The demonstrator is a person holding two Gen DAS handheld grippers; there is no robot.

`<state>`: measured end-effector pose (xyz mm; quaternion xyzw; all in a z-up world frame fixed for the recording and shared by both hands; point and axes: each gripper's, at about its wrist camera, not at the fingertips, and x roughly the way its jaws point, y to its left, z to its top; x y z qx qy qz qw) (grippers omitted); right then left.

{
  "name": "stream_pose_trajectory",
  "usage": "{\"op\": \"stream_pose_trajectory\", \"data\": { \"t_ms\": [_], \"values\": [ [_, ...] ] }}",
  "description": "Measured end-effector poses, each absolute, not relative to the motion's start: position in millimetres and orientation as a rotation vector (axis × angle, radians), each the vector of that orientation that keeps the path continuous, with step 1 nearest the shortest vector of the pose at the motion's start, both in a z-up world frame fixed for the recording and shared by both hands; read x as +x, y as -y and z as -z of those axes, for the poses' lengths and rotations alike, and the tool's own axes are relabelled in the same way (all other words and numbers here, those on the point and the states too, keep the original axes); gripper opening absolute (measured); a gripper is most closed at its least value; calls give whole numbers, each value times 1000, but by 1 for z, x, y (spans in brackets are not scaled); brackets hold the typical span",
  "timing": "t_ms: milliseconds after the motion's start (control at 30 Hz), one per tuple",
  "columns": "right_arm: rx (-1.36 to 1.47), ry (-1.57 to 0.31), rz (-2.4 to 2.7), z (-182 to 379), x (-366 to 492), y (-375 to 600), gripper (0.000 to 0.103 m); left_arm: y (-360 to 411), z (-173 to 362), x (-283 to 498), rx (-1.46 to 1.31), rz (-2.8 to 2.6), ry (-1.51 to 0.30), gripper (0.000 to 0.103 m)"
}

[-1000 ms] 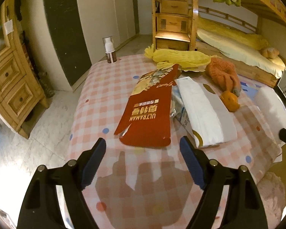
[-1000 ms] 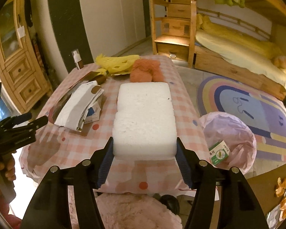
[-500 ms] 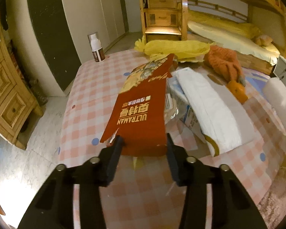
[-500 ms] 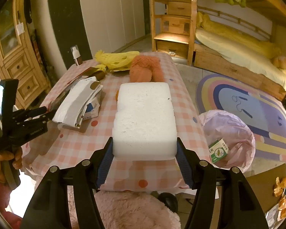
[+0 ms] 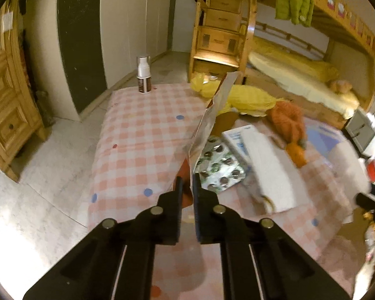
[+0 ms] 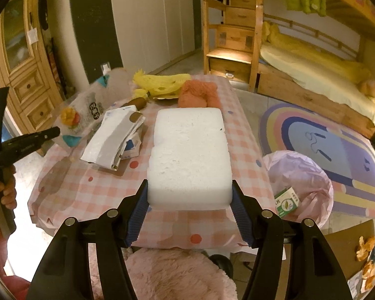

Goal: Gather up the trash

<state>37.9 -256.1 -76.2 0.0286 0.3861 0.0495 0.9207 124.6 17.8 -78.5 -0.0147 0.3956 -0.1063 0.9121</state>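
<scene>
Both claws have something in them. Left gripper (image 5: pixel 186 187): its jaws are closing, nearly together, with the near edge of a flattened snack bag (image 5: pixel 207 122) pinched between the pads; the bag stands on edge, tilted up off the pink checked tablecloth (image 5: pixel 142 135), so that its silvery inner side faces the right wrist camera. Right gripper (image 6: pixel 189 200) holds a white foam block (image 6: pixel 190 155) by its near end, the blue ribbed pads pressed on either side and the jaws set wide around it; the block lies flat, reaching out over the table.

Just beside the lifted bag lies a foil blister pack (image 5: pixel 218 166), and next to that a flattened white carton (image 5: pixel 270 165). Farther back sit a yellow net wrapper (image 5: pixel 247 97), an orange knitted bundle (image 5: pixel 287 120) and, at the far left corner, a small pump bottle (image 5: pixel 143 75).

On the floor to the right of the table a pink trash bag (image 6: pixel 302 177) stands open, with a small green-and-white box (image 6: pixel 286 201) at its near rim. A hand (image 6: pixel 2 190) grips the left tool's handle at the left edge of the right wrist view.
</scene>
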Motion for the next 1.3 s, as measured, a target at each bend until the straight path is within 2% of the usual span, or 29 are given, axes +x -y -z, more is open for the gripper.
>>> {"op": "stream_pose_trajectory", "data": {
  "t_ms": [200, 300, 433, 667, 733, 900, 1067, 1300],
  "values": [
    [59, -795, -110, 75, 37, 256, 63, -12, 80, 117, -21, 235, -829, 7],
    [57, -795, -111, 73, 37, 254, 63, -14, 90, 124, -27, 221, -855, 13],
    [65, -803, -104, 74, 37, 255, 63, -11, 93, 130, 5, 215, -847, 27],
    [67, -814, -98, 76, 37, 259, 64, -11, 97, 135, 19, 208, -852, 28],
    [68, -817, -97, 77, 37, 259, 64, -14, 95, 129, 14, 215, -845, 45],
    [69, -821, -104, 80, 40, 261, 64, -18, 88, 110, 11, 252, -828, 60],
    [58, -823, -113, 81, 41, 256, 64, -24, 79, 104, -5, 263, -790, 62],
    [59, -818, -96, 79, 39, 259, 64, -28, 85, 138, 1, 207, -805, 62]
  ]
}}
